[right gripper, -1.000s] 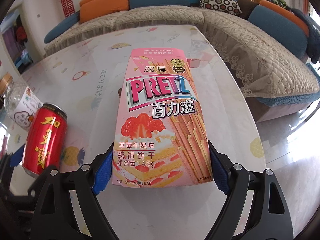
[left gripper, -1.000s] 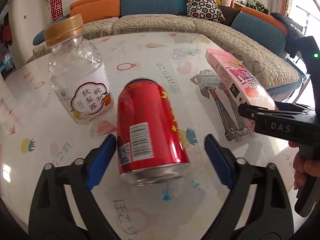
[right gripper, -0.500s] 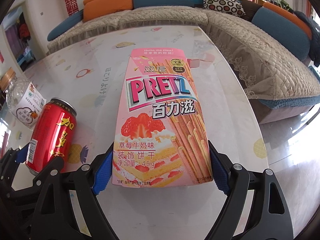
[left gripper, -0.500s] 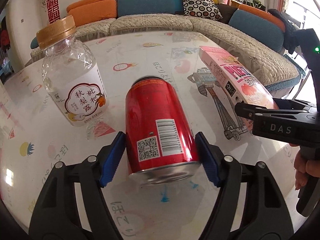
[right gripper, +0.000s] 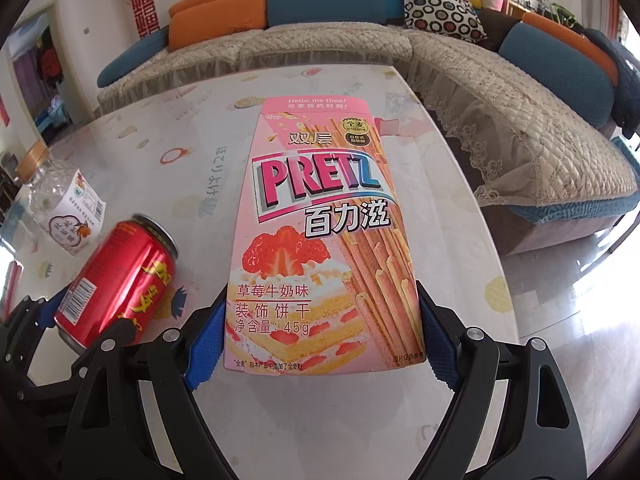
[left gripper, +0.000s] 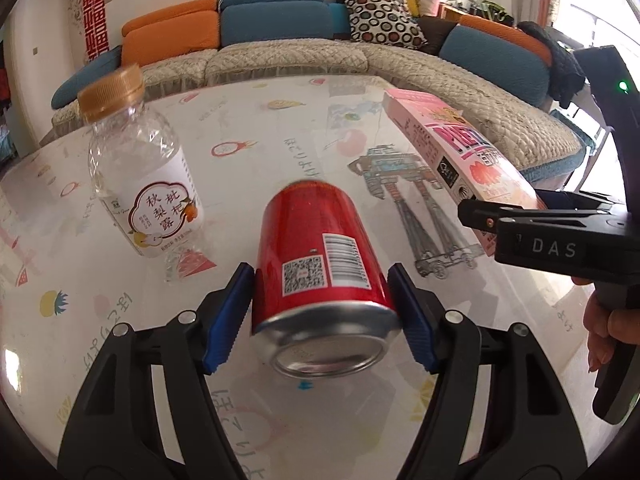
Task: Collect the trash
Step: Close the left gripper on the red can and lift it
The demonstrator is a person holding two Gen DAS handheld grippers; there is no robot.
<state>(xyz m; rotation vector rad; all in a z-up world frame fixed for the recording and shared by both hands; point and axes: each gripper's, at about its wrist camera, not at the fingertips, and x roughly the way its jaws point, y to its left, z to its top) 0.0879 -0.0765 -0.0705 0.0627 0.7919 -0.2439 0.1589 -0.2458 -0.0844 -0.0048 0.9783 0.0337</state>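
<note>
With both tools loaded, we have the left hand-held gripper (left gripper: 322, 316) clamped on a red can (left gripper: 320, 264): blue pads (left gripper: 230, 316) pressed against both sides near its base. The can is tilted, base toward the camera, top leaning away over the worktop (left gripper: 280, 152); we cannot tell whether it touches the surface. Our right hand-held gripper (right gripper: 320, 336) grips a pink biscuit box (right gripper: 320, 240) by its lower edges, pads (right gripper: 206, 344) tight on both sides, front face up toward the camera, the box held above the worktop. A clear plastic bottle (left gripper: 140, 176) with a gold cap stands upright on the worktop, left of the can and near it, not touching. From the left view, the box sits right of the can, well apart. A sofa (left gripper: 300, 56) curves behind the worktop.
</note>
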